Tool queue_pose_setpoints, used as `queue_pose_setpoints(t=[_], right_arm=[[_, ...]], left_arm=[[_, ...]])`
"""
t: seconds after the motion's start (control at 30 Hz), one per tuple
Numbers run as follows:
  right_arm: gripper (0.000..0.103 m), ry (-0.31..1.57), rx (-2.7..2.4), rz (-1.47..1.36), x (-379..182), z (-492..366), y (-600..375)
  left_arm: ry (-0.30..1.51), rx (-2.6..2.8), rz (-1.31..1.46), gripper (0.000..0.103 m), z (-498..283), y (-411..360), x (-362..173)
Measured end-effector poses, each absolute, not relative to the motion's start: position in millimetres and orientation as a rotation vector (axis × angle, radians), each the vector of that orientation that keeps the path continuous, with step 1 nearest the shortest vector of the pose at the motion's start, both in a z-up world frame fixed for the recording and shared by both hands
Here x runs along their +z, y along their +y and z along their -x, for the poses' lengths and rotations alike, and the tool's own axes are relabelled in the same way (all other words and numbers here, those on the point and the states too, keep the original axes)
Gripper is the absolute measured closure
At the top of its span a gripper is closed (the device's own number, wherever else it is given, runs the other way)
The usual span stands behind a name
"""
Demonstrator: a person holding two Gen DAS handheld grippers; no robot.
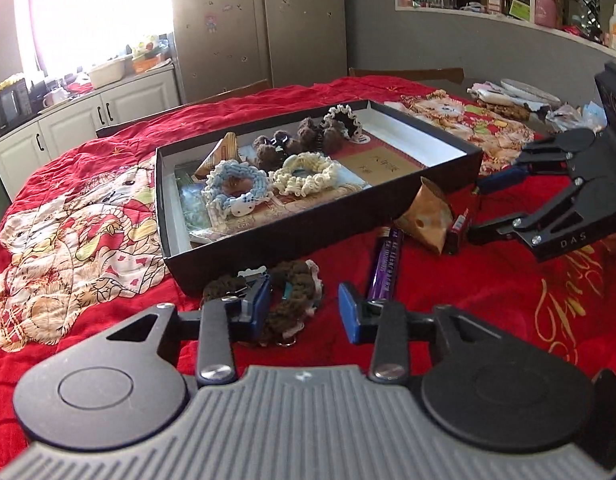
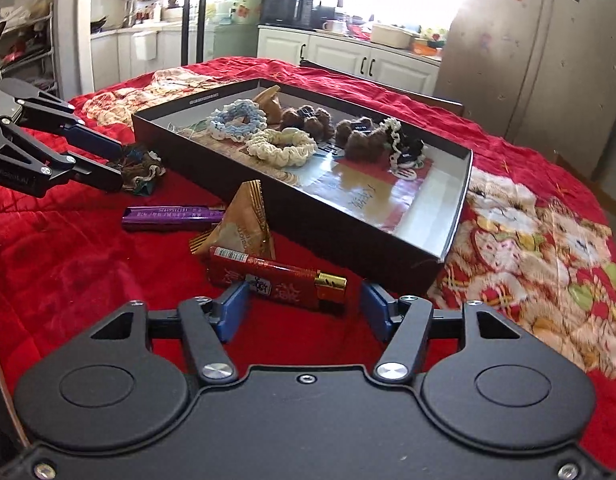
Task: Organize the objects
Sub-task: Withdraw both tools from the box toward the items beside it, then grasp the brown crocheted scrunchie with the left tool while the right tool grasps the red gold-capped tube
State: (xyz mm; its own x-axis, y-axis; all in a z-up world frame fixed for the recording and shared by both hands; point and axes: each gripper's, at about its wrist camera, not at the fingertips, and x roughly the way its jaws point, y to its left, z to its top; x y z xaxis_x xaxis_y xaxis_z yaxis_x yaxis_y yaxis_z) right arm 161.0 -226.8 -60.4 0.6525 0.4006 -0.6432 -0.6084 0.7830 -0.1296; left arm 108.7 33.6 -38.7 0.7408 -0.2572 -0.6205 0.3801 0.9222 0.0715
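Observation:
A black box (image 1: pixel 447 168) on the red cloth holds several scrunchies, among them a blue one (image 1: pixel 236 184) and a cream one (image 1: pixel 304 172). My left gripper (image 1: pixel 304 312) is open, its fingers on either side of a brown scrunchie (image 1: pixel 292 288) lying in front of the box; it also shows in the right wrist view (image 2: pixel 142 168). My right gripper (image 2: pixel 304 312) is open around a red lighter (image 2: pixel 276 282). A purple bar (image 2: pixel 172 216) and a gold triangular packet (image 2: pixel 244 220) lie between the two grippers. The right gripper (image 1: pixel 473 212) also shows in the left wrist view.
A red quilt with cat prints (image 2: pixel 547 240) covers the table. Cloths and a plate (image 1: pixel 523 92) sit at the far right of the table. Kitchen cabinets (image 2: pixel 347 56) and a fridge (image 1: pixel 260 20) stand behind it.

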Motion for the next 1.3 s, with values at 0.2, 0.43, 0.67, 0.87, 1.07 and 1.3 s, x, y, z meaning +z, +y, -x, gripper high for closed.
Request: queue_pose_setpoints(t=[0.2, 0.43, 0.67, 0.87, 1.07, 1.3], right_arm=[[0.036, 0.634, 0.620, 0.411, -63, -170, -219], [0.061, 0.659, 0.659, 0.410, -61, -168, -217], [0.079, 0.670, 0.679, 0.436, -59, -159, -210], [0.088, 0.688, 0.728, 0.411, -55, -147, -209], [0.092, 0.690, 0.775, 0.351, -49, -136, -209], [0.092, 0.671, 0.784, 0.331, -44, -132, -205]], left_arm=[[0.681, -0.344, -0.237, 0.063, -116, 29, -48], [0.708, -0.339, -0.242, 0.075, -124, 27, -54], [0.712, -0.339, -0.242, 0.083, -125, 25, -53], [0.715, -0.343, -0.200, 0.089, -125, 28, -50], [0.707, -0.353, -0.128, 0.092, -124, 36, -41], [0.670, -0.360, -0.070, 0.092, -120, 44, -24]])
